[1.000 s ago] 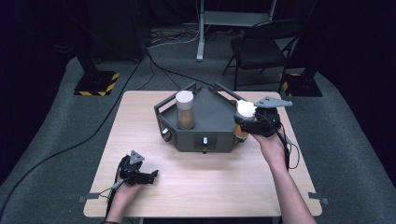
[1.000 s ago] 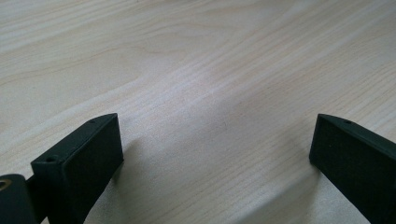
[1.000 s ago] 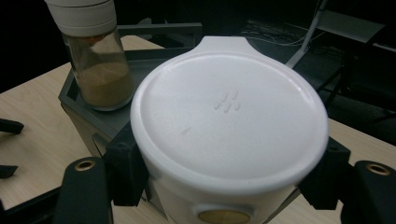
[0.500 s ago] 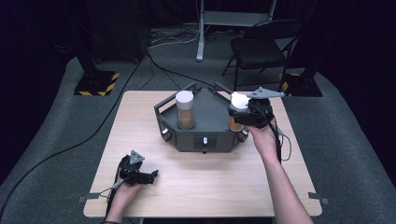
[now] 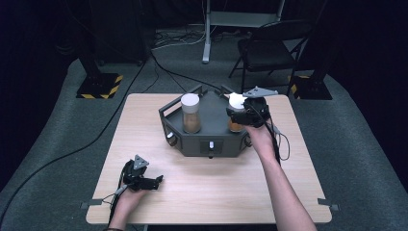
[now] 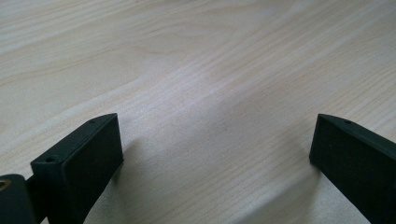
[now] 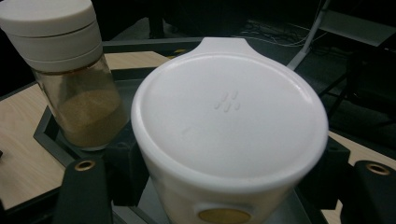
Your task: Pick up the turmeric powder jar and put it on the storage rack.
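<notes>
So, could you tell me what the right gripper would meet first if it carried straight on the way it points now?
Probably the other jar, the one with brown powder standing on the dark tray. The right gripper, shut on its white-lidded jar, points that way; depth is hard to judge.

2 spice jars, white lids, in 1 dark tray; 2 grippers; 1 wooden table; 1 folding chair behind.

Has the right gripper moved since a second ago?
Yes. The right gripper, shut on a white-lidded jar, has slid left over the dark tray, toward the standing jar.
</notes>
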Demonstrator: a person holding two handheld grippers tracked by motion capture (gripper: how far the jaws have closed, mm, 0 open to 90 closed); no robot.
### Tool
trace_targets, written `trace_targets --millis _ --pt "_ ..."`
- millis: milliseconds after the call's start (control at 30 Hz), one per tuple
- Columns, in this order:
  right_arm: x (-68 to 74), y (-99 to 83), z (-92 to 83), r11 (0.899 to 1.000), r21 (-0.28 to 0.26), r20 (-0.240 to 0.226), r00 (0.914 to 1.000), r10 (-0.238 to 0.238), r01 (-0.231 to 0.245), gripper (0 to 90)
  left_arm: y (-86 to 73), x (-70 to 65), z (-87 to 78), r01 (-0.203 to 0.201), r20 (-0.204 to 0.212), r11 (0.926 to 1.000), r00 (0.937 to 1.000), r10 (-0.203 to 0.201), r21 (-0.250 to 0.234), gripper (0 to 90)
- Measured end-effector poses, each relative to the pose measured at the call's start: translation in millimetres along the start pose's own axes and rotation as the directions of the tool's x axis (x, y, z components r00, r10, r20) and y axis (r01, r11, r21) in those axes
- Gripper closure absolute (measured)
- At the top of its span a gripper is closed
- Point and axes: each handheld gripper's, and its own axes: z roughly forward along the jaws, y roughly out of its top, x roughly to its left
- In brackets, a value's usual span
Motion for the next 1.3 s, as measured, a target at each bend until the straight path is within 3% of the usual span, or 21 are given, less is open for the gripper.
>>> trace_targets --millis 300,733,1100,1300 --pt "2.1 -0.6 11.9 1.0 0.022 0.0 1.0 0.007 -0.007 29.5 0.0 0.2 0.0 -0.001 0.001 1.0 1.0 0.001 0.0 2.2" --pt "-8.0 -5.6 15.6 0.999 0.02 -0.013 0.9987 0.049 -0.048 28.7 0.2 0.1 0.0 -0.001 0.0 1.0 1.0 0.001 0.001 2.2" --pt "-3.4 -15.5 8.0 0.998 -0.028 0.02 0.9982 0.057 -0.056 8.8 0.1 0.2 0.0 -0.001 0.001 1.0 1.0 0.001 0.0 2.2" --pt "-9.0 -32.8 0.7 0.992 -0.08 -0.014 0.9956 0.092 -0.093 3.1 0.1 0.2 0.0 -0.001 0.001 1.0 1.0 0.001 0.0 2.2"
